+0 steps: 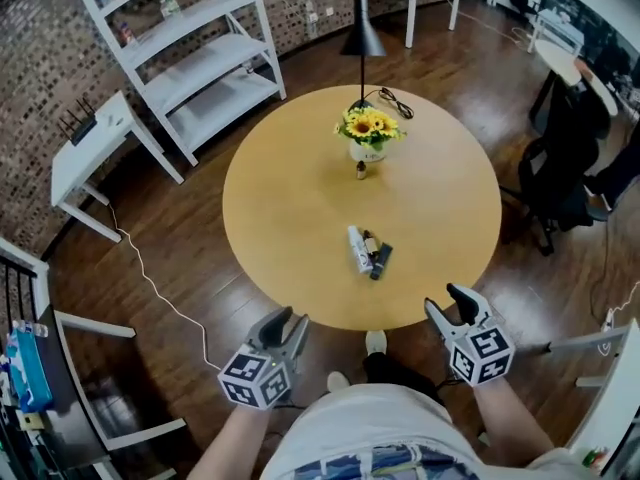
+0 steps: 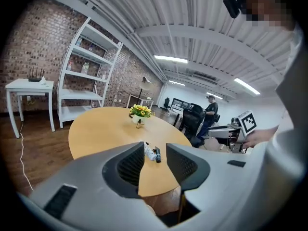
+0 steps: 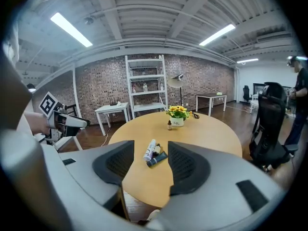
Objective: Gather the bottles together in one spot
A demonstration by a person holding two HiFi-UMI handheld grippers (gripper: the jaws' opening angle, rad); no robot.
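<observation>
Three bottles lie side by side near the front of the round wooden table [image 1: 300, 198]: a white one [image 1: 358, 249], a small brown one [image 1: 369, 242] and a dark one [image 1: 381, 260]. A fourth small bottle [image 1: 361, 170] stands upright beside the sunflower pot [image 1: 368, 136]. Both grippers hang off the table's near edge. My left gripper [image 1: 288, 324] is open and empty; through its gap show the white bottle [image 2: 148, 151] and the dark bottle [image 2: 157, 154]. My right gripper [image 1: 449, 304] is open wide and empty, and the three bottles [image 3: 153, 154] lie beyond its jaws.
A black floor lamp [image 1: 362, 28] stands behind the table with its cable [image 1: 395, 100] on the tabletop. A white shelf unit [image 1: 190, 48] and a small white side table [image 1: 90, 148] stand at the left. Office chairs [image 1: 560, 168] are at the right. A person [image 2: 210, 110] stands further off.
</observation>
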